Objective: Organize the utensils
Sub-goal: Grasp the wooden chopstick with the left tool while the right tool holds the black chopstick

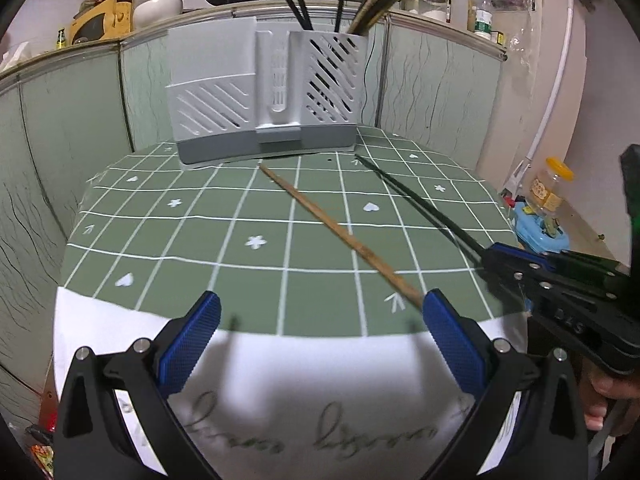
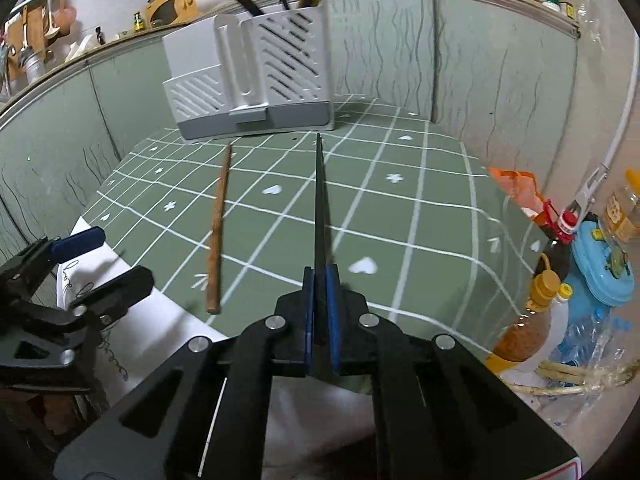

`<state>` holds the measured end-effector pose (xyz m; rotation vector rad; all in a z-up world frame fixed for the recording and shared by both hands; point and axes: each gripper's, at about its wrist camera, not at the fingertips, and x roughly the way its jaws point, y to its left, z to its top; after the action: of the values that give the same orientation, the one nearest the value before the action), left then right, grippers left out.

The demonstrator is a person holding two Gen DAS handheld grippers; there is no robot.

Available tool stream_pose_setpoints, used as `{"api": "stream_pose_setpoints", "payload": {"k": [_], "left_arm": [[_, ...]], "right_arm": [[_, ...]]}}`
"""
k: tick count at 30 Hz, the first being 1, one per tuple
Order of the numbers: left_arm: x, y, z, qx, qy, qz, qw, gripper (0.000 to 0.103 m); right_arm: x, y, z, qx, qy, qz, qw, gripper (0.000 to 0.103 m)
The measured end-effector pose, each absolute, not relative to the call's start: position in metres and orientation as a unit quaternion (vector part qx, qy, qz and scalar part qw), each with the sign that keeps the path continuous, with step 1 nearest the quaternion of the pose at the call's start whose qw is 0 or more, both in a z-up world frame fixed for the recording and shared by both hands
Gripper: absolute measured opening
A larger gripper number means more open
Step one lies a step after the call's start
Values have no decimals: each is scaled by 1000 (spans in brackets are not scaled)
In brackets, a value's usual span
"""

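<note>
Pads of the right gripper (image 2: 320, 276) pinch a black chopstick (image 2: 320, 200); the left gripper (image 1: 320, 312) hangs spread over the table's (image 1: 180, 240) near edge, beside a wooden chopstick (image 1: 340, 232).

A round table under a green tablecloth (image 1: 224, 240) gridded with white lines stands against pale green panelled partitions (image 1: 72, 120). A cluttered ledge (image 1: 424, 14) runs above them. A white pipe (image 1: 554, 92) climbs the pinkish wall (image 1: 532, 60).
</note>
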<state>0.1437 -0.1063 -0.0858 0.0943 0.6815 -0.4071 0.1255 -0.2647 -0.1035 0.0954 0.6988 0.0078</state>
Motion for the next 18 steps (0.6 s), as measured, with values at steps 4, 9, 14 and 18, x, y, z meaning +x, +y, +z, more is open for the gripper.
{"api": "stream_pose_setpoints", "payload": {"k": [4, 9, 14, 18], "left_arm": [[149, -125, -87, 46, 338, -206, 917, 99], [157, -148, -91, 66, 353, -193, 913, 94], [167, -156, -100, 86, 384, -154, 906, 67], [165, -150, -98, 89, 384, -148, 907, 43]], "right_arm": [[119, -280, -99, 52, 338, -4, 940, 6], [112, -296, -96, 60, 333, -13, 941, 6], [108, -304, -98, 65, 333, -16, 940, 6], [106, -305, -98, 67, 333, -15, 941, 6]]}}
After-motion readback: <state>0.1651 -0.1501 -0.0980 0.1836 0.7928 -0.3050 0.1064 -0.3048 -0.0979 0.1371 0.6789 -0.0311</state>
